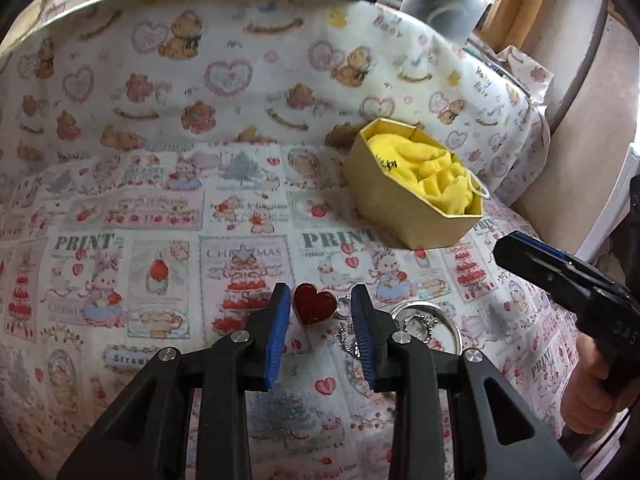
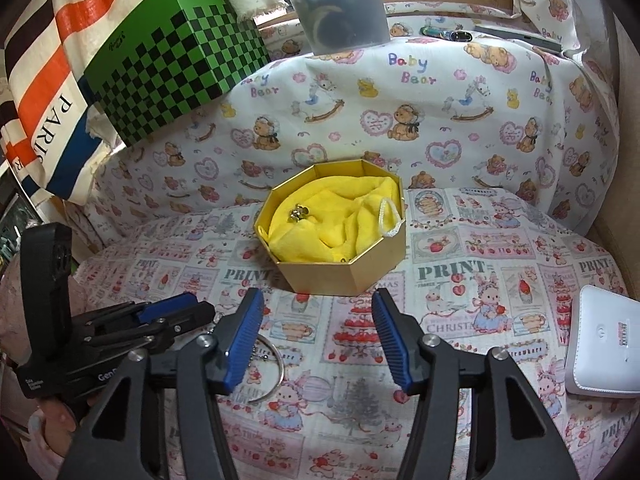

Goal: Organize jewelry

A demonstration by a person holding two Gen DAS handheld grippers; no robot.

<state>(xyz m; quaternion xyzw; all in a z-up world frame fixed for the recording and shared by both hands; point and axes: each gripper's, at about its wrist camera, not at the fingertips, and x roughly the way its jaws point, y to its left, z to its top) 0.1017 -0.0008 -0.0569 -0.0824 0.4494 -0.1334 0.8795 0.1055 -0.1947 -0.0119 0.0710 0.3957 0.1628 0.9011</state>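
The red heart charm (image 1: 315, 309) lies on the printed cloth (image 1: 160, 208) at the near edge of the surface, between the spread blue pads of the left gripper (image 1: 320, 300), whose jaws stand wide and hold nothing. Just beside the charm, toward the right pad, a small ring and a thin chain (image 1: 350, 340) run back to a silver bangle (image 1: 432, 324), so the pieces may be linked or merely tangled; I cannot tell which. That seems the main risk: closing on the heart could catch the chain as well, and lifting would then drag the bangle across the cloth or spill it short of the gold octagonal box (image 2: 336, 236). The heart looks glossy and rounded, so a pinch off its middle might squirt it out. The cloth is soft and could bunch under the pads. The box sits toward the far right of the surface, with loose yellow fabric (image 2: 332, 216) and a small gold piece (image 2: 297, 213) already inside; a careless drop might bury or knock that piece. The right gripper (image 2: 318, 312) hovers wide and empty, near enough that the two could collide.
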